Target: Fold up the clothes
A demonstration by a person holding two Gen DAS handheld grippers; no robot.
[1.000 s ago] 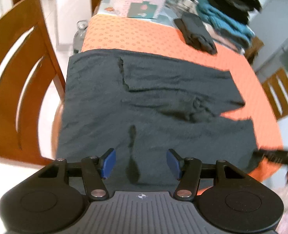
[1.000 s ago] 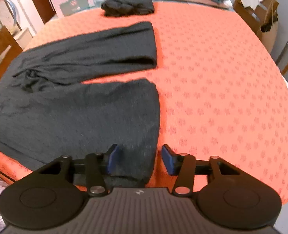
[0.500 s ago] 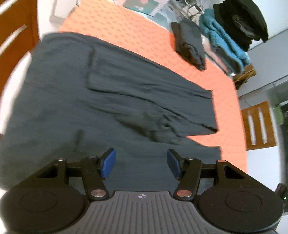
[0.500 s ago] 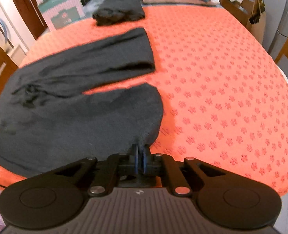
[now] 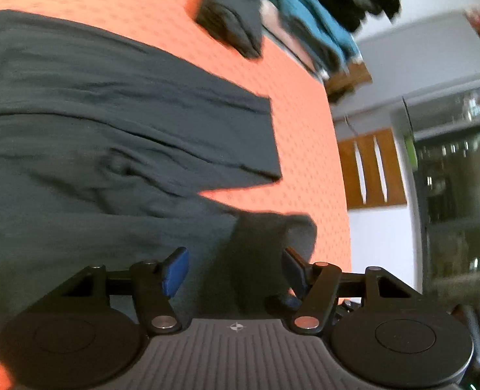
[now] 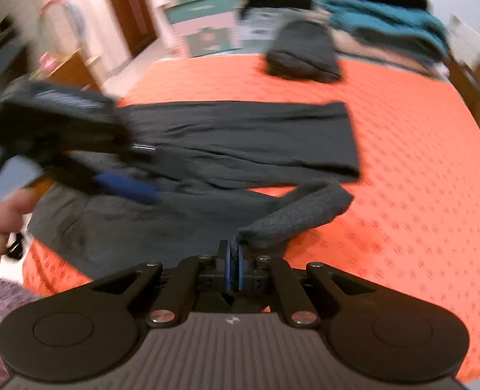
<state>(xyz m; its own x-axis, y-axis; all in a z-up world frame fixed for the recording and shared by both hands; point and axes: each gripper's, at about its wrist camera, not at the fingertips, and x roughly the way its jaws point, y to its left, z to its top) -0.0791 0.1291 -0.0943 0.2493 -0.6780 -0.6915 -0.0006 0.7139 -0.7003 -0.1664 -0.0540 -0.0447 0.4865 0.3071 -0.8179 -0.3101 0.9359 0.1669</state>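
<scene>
Dark grey trousers [image 6: 240, 143] spread flat on the orange patterned tablecloth [image 6: 418, 195], 2 legs side by side. Right gripper [image 6: 234, 260] pinched tight on the near leg's hem [image 6: 301, 214], lifted and curled off the cloth. Left gripper [image 5: 235, 271] spread wide above the same near leg, holding nothing. Folded dark garment [image 6: 305, 53] farther back, near stacked clothes [image 6: 386, 24].
</scene>
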